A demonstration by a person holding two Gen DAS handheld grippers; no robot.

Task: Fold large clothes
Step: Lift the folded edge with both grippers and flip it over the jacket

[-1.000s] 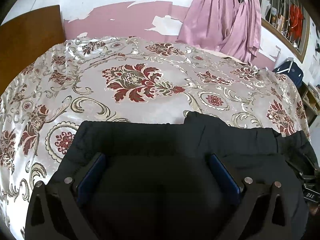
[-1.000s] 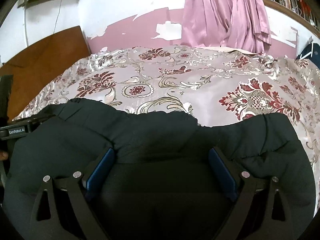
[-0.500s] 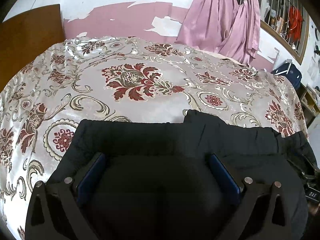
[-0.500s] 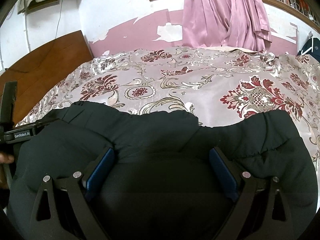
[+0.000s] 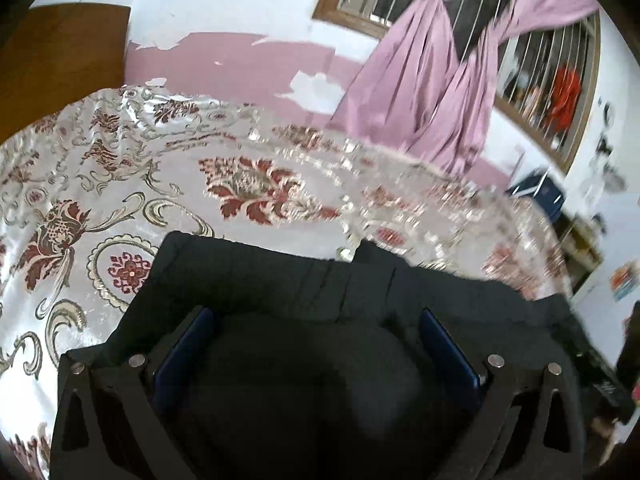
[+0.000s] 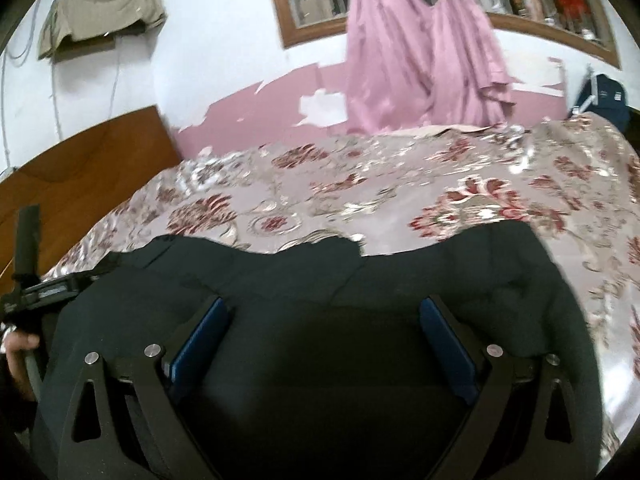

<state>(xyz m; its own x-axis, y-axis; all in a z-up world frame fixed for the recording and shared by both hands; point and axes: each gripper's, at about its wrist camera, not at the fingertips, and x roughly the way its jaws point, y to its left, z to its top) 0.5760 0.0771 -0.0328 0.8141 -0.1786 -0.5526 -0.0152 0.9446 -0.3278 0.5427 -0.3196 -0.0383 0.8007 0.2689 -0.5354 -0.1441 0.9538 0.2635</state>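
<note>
A large black garment (image 5: pixel 288 280) lies on the floral bedspread (image 5: pixel 120 184) and fills the lower half of both views (image 6: pixel 440 272). My left gripper (image 5: pixel 316 320) is open, its blue pads (image 5: pixel 184 344) wide apart over the garment's left part. My right gripper (image 6: pixel 324 312) is open too, its blue pads (image 6: pixel 448 344) wide apart over the garment's right part. Neither holds cloth. The left gripper's body (image 6: pixel 44 288) and the hand holding it show at the left edge of the right wrist view.
A wooden headboard (image 6: pixel 80 160) stands at the bed's left. Pink curtains (image 5: pixel 432 92) hang at a barred window behind the bed. A dark blue bag (image 5: pixel 540 192) and shelves stand at the right. A beige cloth (image 6: pixel 100 16) hangs high on the wall.
Both grippers have tilted upward and lifted, so more wall and window show. The jaws stay open and the garment lies where it was.
</note>
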